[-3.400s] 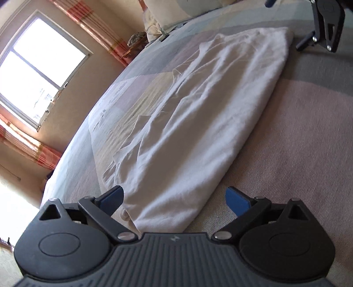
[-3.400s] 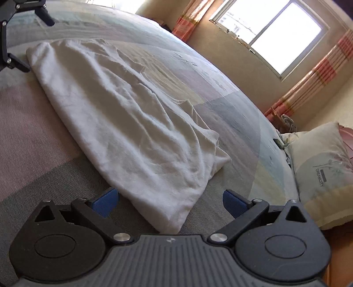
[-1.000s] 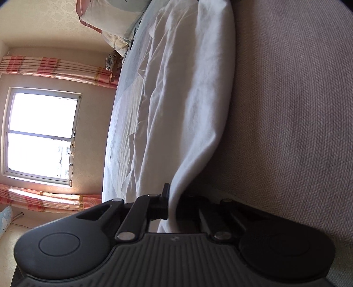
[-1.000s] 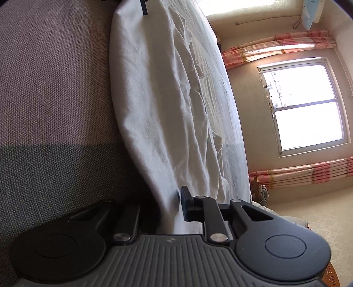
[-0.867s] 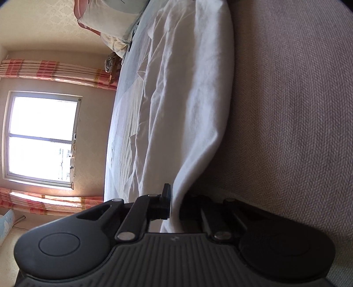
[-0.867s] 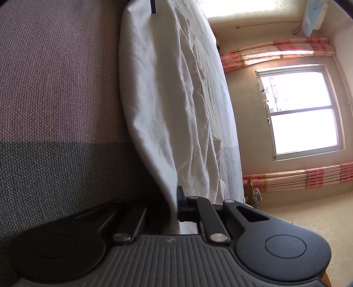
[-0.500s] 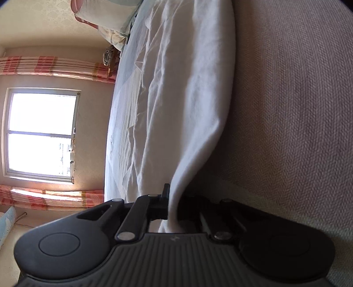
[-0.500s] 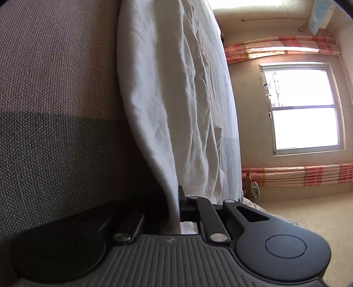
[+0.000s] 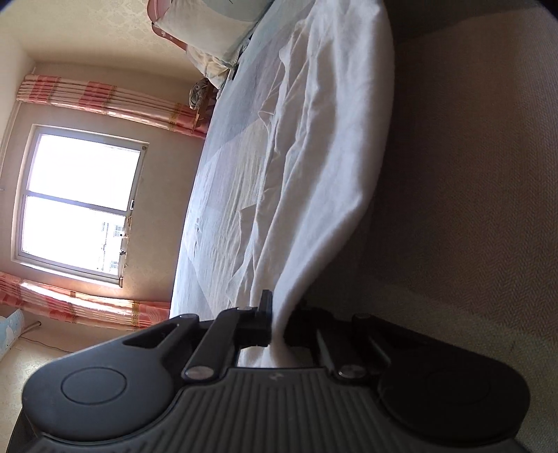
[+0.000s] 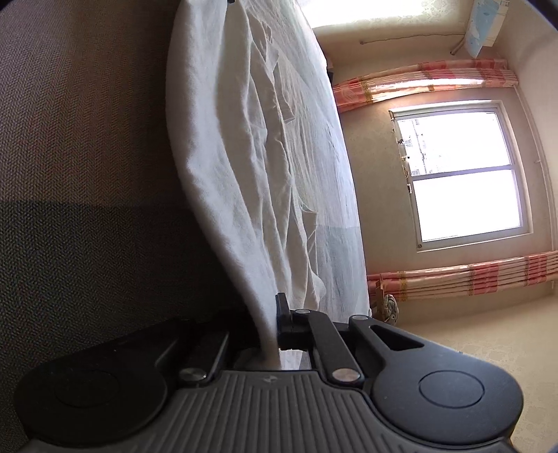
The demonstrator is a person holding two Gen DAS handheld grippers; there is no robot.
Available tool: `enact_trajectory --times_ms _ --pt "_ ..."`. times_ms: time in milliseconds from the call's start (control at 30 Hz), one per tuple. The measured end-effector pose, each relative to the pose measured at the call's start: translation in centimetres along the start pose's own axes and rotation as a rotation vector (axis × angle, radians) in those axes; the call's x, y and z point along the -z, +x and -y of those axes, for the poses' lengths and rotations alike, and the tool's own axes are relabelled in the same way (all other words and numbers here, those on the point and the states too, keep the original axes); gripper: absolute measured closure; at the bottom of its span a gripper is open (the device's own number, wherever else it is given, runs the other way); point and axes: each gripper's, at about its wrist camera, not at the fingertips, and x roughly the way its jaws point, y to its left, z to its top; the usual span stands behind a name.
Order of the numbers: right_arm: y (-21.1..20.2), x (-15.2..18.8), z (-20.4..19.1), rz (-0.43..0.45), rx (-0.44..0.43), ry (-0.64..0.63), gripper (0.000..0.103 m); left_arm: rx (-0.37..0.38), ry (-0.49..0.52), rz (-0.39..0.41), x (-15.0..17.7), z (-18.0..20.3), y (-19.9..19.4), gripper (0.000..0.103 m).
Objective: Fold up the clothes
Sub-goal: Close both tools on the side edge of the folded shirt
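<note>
Pinching white garment edge, probably taut

White garment; brown/grey herringbone bedspread; pink-striped curtains w/ cream walls; black grippers.

Bedroom surroundings: bed, bedding, window, curtains, walls.

The wide bed carries a woven patchwork bedspread in brownish-grey and darker grey-green blocks on its near side, changing to pale blue and light grey panels toward its far edge. Two pale cushions with a faint floral print are stacked at the head end of the bed, against a reddish headboard. A white-framed two-pane window is set in the beige wall beyond the far edge; daylight overexposes the glass. Pink-and-cream striped curtains are gathered at both sides of the window. A light-blue printed poster hangs on the adjoining wall.
</note>
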Motion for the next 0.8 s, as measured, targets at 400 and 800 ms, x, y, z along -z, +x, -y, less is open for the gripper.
enact_trajectory --times_ms 400,800 --pt "-6.7 0.6 1.3 -0.014 -0.099 0.025 0.097 0.063 0.026 0.058 0.9 1.7 -8.4 0.102" --pt "-15.7 2.1 -0.7 -0.038 -0.205 0.040 0.096 0.157 0.019 0.099 1.7 4.4 -18.2 0.102"
